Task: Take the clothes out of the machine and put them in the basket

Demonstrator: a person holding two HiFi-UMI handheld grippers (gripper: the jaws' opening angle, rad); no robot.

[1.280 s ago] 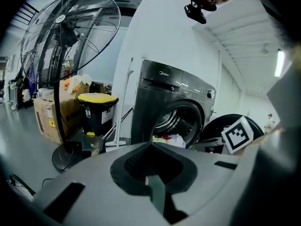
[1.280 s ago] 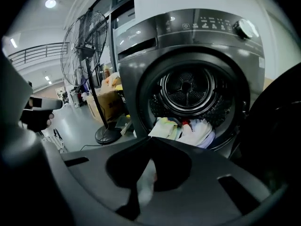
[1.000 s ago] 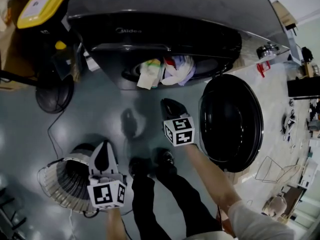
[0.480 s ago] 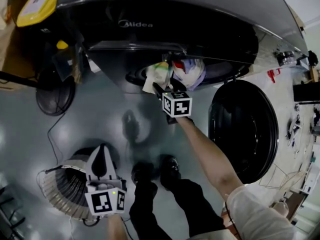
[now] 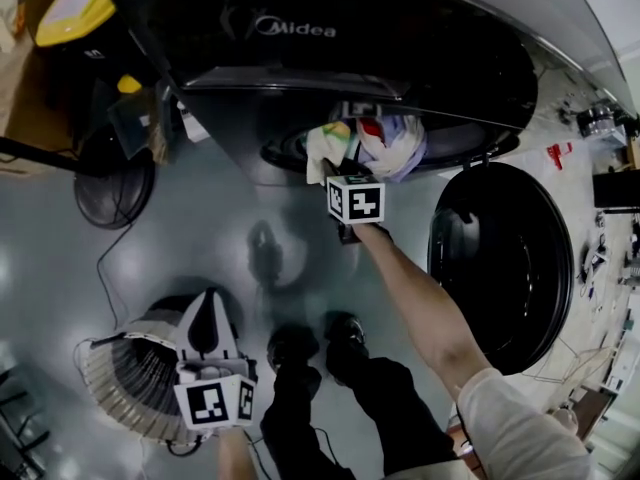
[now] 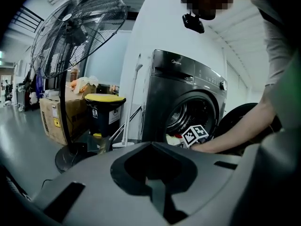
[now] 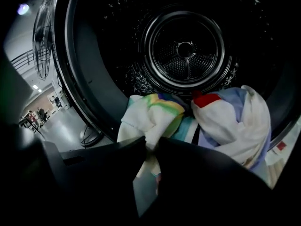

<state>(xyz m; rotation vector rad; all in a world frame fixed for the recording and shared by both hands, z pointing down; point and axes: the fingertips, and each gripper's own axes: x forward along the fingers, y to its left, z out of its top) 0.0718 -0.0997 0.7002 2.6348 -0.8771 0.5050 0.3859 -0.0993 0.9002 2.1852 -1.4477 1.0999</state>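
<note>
The washing machine (image 5: pixel 420 38) stands with its door (image 5: pixel 500 258) swung open to the right. A white cloth with yellow-green stripes (image 7: pixel 150 114) hangs over the drum's lip, beside a white and lavender garment with a red patch (image 7: pixel 235 121). My right gripper (image 7: pixel 151 142) is at the drum mouth, its jaws closing on the striped cloth (image 5: pixel 328 146), whose fold sits pinched between the tips. My left gripper (image 5: pixel 207 308) is shut and holds nothing; it hovers over the white ribbed basket (image 5: pixel 120 373) at lower left.
A standing fan (image 5: pixel 113 183) with its cable is left of the machine, and a black bin with a yellow lid (image 5: pixel 75 8) stands behind it. The person's feet (image 5: pixel 320 343) are on the grey floor between basket and door. The drum (image 7: pixel 187 48) behind the clothes is dark.
My right gripper has travelled up the head view from near the door to the drum mouth, and its tips now reach the striped cloth. The left gripper has stayed over the basket, sinking slightly.
</note>
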